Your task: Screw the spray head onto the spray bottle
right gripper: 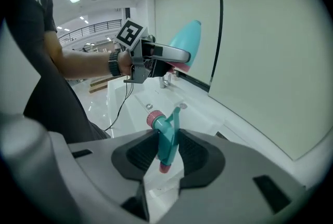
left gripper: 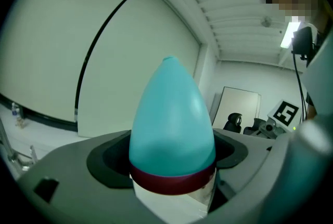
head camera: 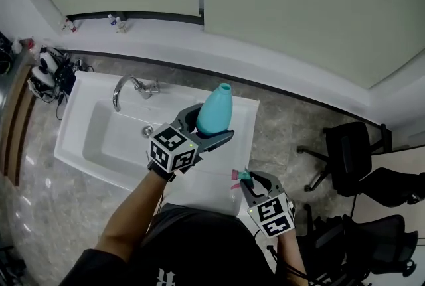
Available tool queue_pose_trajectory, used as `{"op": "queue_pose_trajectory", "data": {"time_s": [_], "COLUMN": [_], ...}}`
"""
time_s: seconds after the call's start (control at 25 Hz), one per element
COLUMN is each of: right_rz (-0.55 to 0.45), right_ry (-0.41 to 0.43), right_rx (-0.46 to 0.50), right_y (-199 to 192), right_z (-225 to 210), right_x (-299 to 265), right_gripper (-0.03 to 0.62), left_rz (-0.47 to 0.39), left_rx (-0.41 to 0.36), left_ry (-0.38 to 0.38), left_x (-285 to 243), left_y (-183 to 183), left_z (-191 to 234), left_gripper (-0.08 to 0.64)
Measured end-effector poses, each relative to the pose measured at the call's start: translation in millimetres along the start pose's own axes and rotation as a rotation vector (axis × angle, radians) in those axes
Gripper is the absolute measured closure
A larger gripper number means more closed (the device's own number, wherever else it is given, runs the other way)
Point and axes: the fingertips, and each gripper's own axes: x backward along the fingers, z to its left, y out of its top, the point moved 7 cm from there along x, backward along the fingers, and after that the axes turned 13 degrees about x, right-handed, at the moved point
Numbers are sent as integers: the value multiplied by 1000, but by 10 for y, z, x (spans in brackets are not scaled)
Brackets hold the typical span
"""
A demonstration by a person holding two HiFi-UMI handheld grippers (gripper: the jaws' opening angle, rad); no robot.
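Left gripper (left gripper: pixel 171 163) jaws, close to the lens, are clamped on the wide end of the teal spray bottle (left gripper: pixel 171 114), whose narrow end points away from them. Apart from it (lower right in the head view), the right gripper (right gripper: pixel 166 150) pinches the teal spray head (right gripper: pixel 167 134) between nearly closed jaws, pink collar outward. A white sink (head camera: pixel 86 139) lies beneath both.

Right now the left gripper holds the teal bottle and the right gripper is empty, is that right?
Not quite. The left gripper does hold the teal bottle, but the right gripper is not empty: the right gripper view shows its jaws closed on the teal spray head.
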Motion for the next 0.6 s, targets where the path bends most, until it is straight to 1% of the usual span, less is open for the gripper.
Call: {"op": "queue_pose_trajectory", "data": {"time_s": [0.12,0.28,0.4,0.6], "right_rz": [-7,-21,-33,-45], "right_ry": [-39,-66,-76,-89], "right_rx": [54,95,120,139], "right_y": [127,279,391,497], "right_z": [-14,4,21,61], "right_x": [180,381,452,516], "right_gripper": [468,467,467,468], "left_rz": [-47,-104,-109,-104], "left_rx": [-72,-105,-133,-148], "left_ry": [-35,-72,-87,-97], "left_x": [161,300,324,340], "left_y": [100,164,170,168], "left_z": [-91,-205,-271,-305], "left_gripper": [128,127,127,127]}}
